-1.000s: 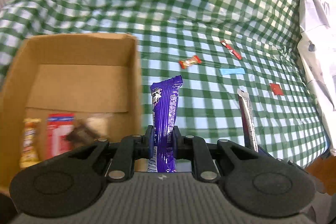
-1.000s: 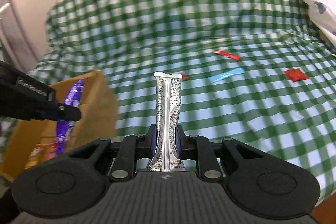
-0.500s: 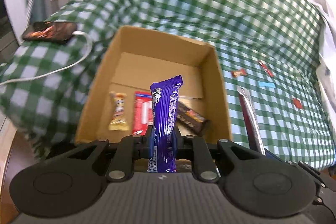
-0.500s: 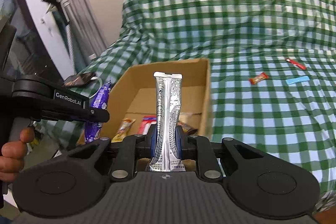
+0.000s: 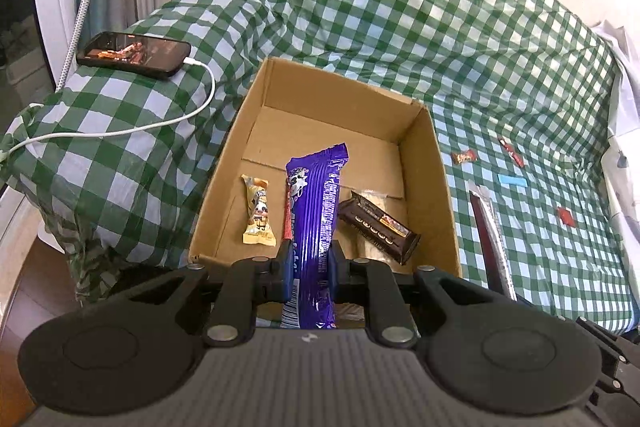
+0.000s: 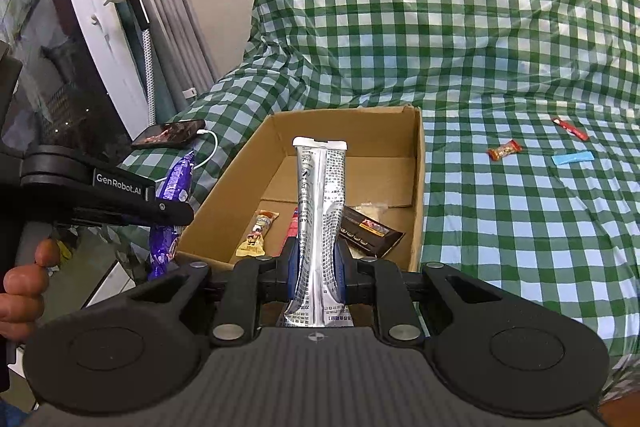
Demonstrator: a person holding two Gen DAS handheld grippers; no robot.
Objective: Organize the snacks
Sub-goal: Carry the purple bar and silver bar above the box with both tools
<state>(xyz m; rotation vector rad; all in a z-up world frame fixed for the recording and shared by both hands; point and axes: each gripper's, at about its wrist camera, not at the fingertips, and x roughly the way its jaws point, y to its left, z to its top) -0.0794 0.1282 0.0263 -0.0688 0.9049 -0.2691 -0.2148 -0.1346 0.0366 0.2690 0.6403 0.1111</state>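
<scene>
My left gripper [image 5: 307, 261] is shut on a purple snack bar [image 5: 314, 211] and holds it upright just before the near wall of an open cardboard box [image 5: 444, 187]. My right gripper [image 6: 318, 269] is shut on a silver snack packet [image 6: 320, 211], upright over the near edge of the same box [image 6: 418, 187]. Inside the box lie a yellow snack [image 5: 258, 213], a red packet [image 5: 287, 215] and a dark brown bar [image 5: 378, 223]. In the right wrist view the left gripper [image 6: 176, 213] with its purple bar [image 6: 170, 211] is left of the box.
The box sits on a green checked cloth [image 5: 400, 7]. Loose snacks lie to its right: an orange candy [image 6: 504, 150], a red stick [image 6: 570, 128], a blue strip [image 6: 572, 158], a red square [image 5: 566, 217]. A phone [image 5: 134, 54] on a white cable [image 5: 180, 119] lies left.
Both grippers have swung left from the loose snacks toward the box with their snacks still held. The box now lies straight ahead in both views.
</scene>
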